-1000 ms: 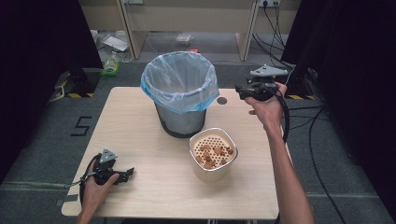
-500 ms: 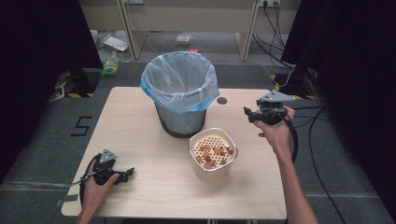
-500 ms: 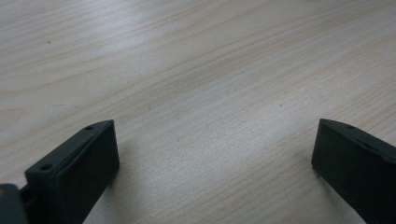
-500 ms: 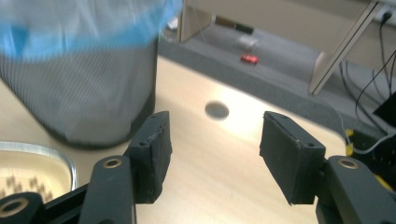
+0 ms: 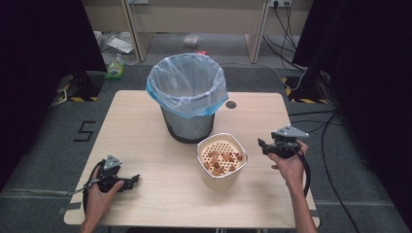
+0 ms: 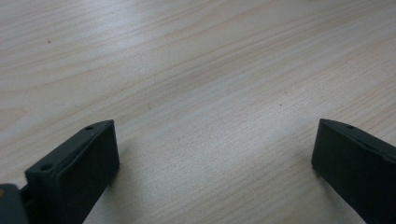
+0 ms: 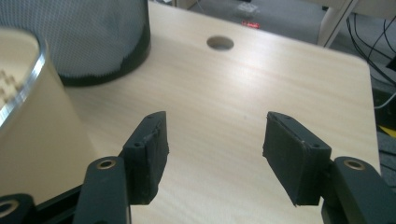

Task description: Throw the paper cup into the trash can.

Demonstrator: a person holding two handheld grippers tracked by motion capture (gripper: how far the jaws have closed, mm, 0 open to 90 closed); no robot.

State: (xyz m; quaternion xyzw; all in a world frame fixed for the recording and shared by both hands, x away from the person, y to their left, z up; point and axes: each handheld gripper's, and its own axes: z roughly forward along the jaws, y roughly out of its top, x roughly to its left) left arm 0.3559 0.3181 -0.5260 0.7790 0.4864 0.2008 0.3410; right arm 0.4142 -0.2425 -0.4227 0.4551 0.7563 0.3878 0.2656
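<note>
1. Cream container (image 5: 222,162), its perforated insert dotted with brown bits, stands at mid-table in front of the bin; we see it just left of the right gripper (image 5: 263,144), apart from it.
2. Right gripper's jaws gape wide over bare wood, holding nothing, in the right gripper view (image 7: 212,140).
3. Left gripper (image 5: 134,179) rests at the table's near left corner; we find its jaws spread wide and empty (image 6: 212,149).
4. Bag-lined waste bin (image 5: 187,99) stands behind on the wooden table (image 5: 145,126), near a cable hole (image 5: 231,104).
</note>
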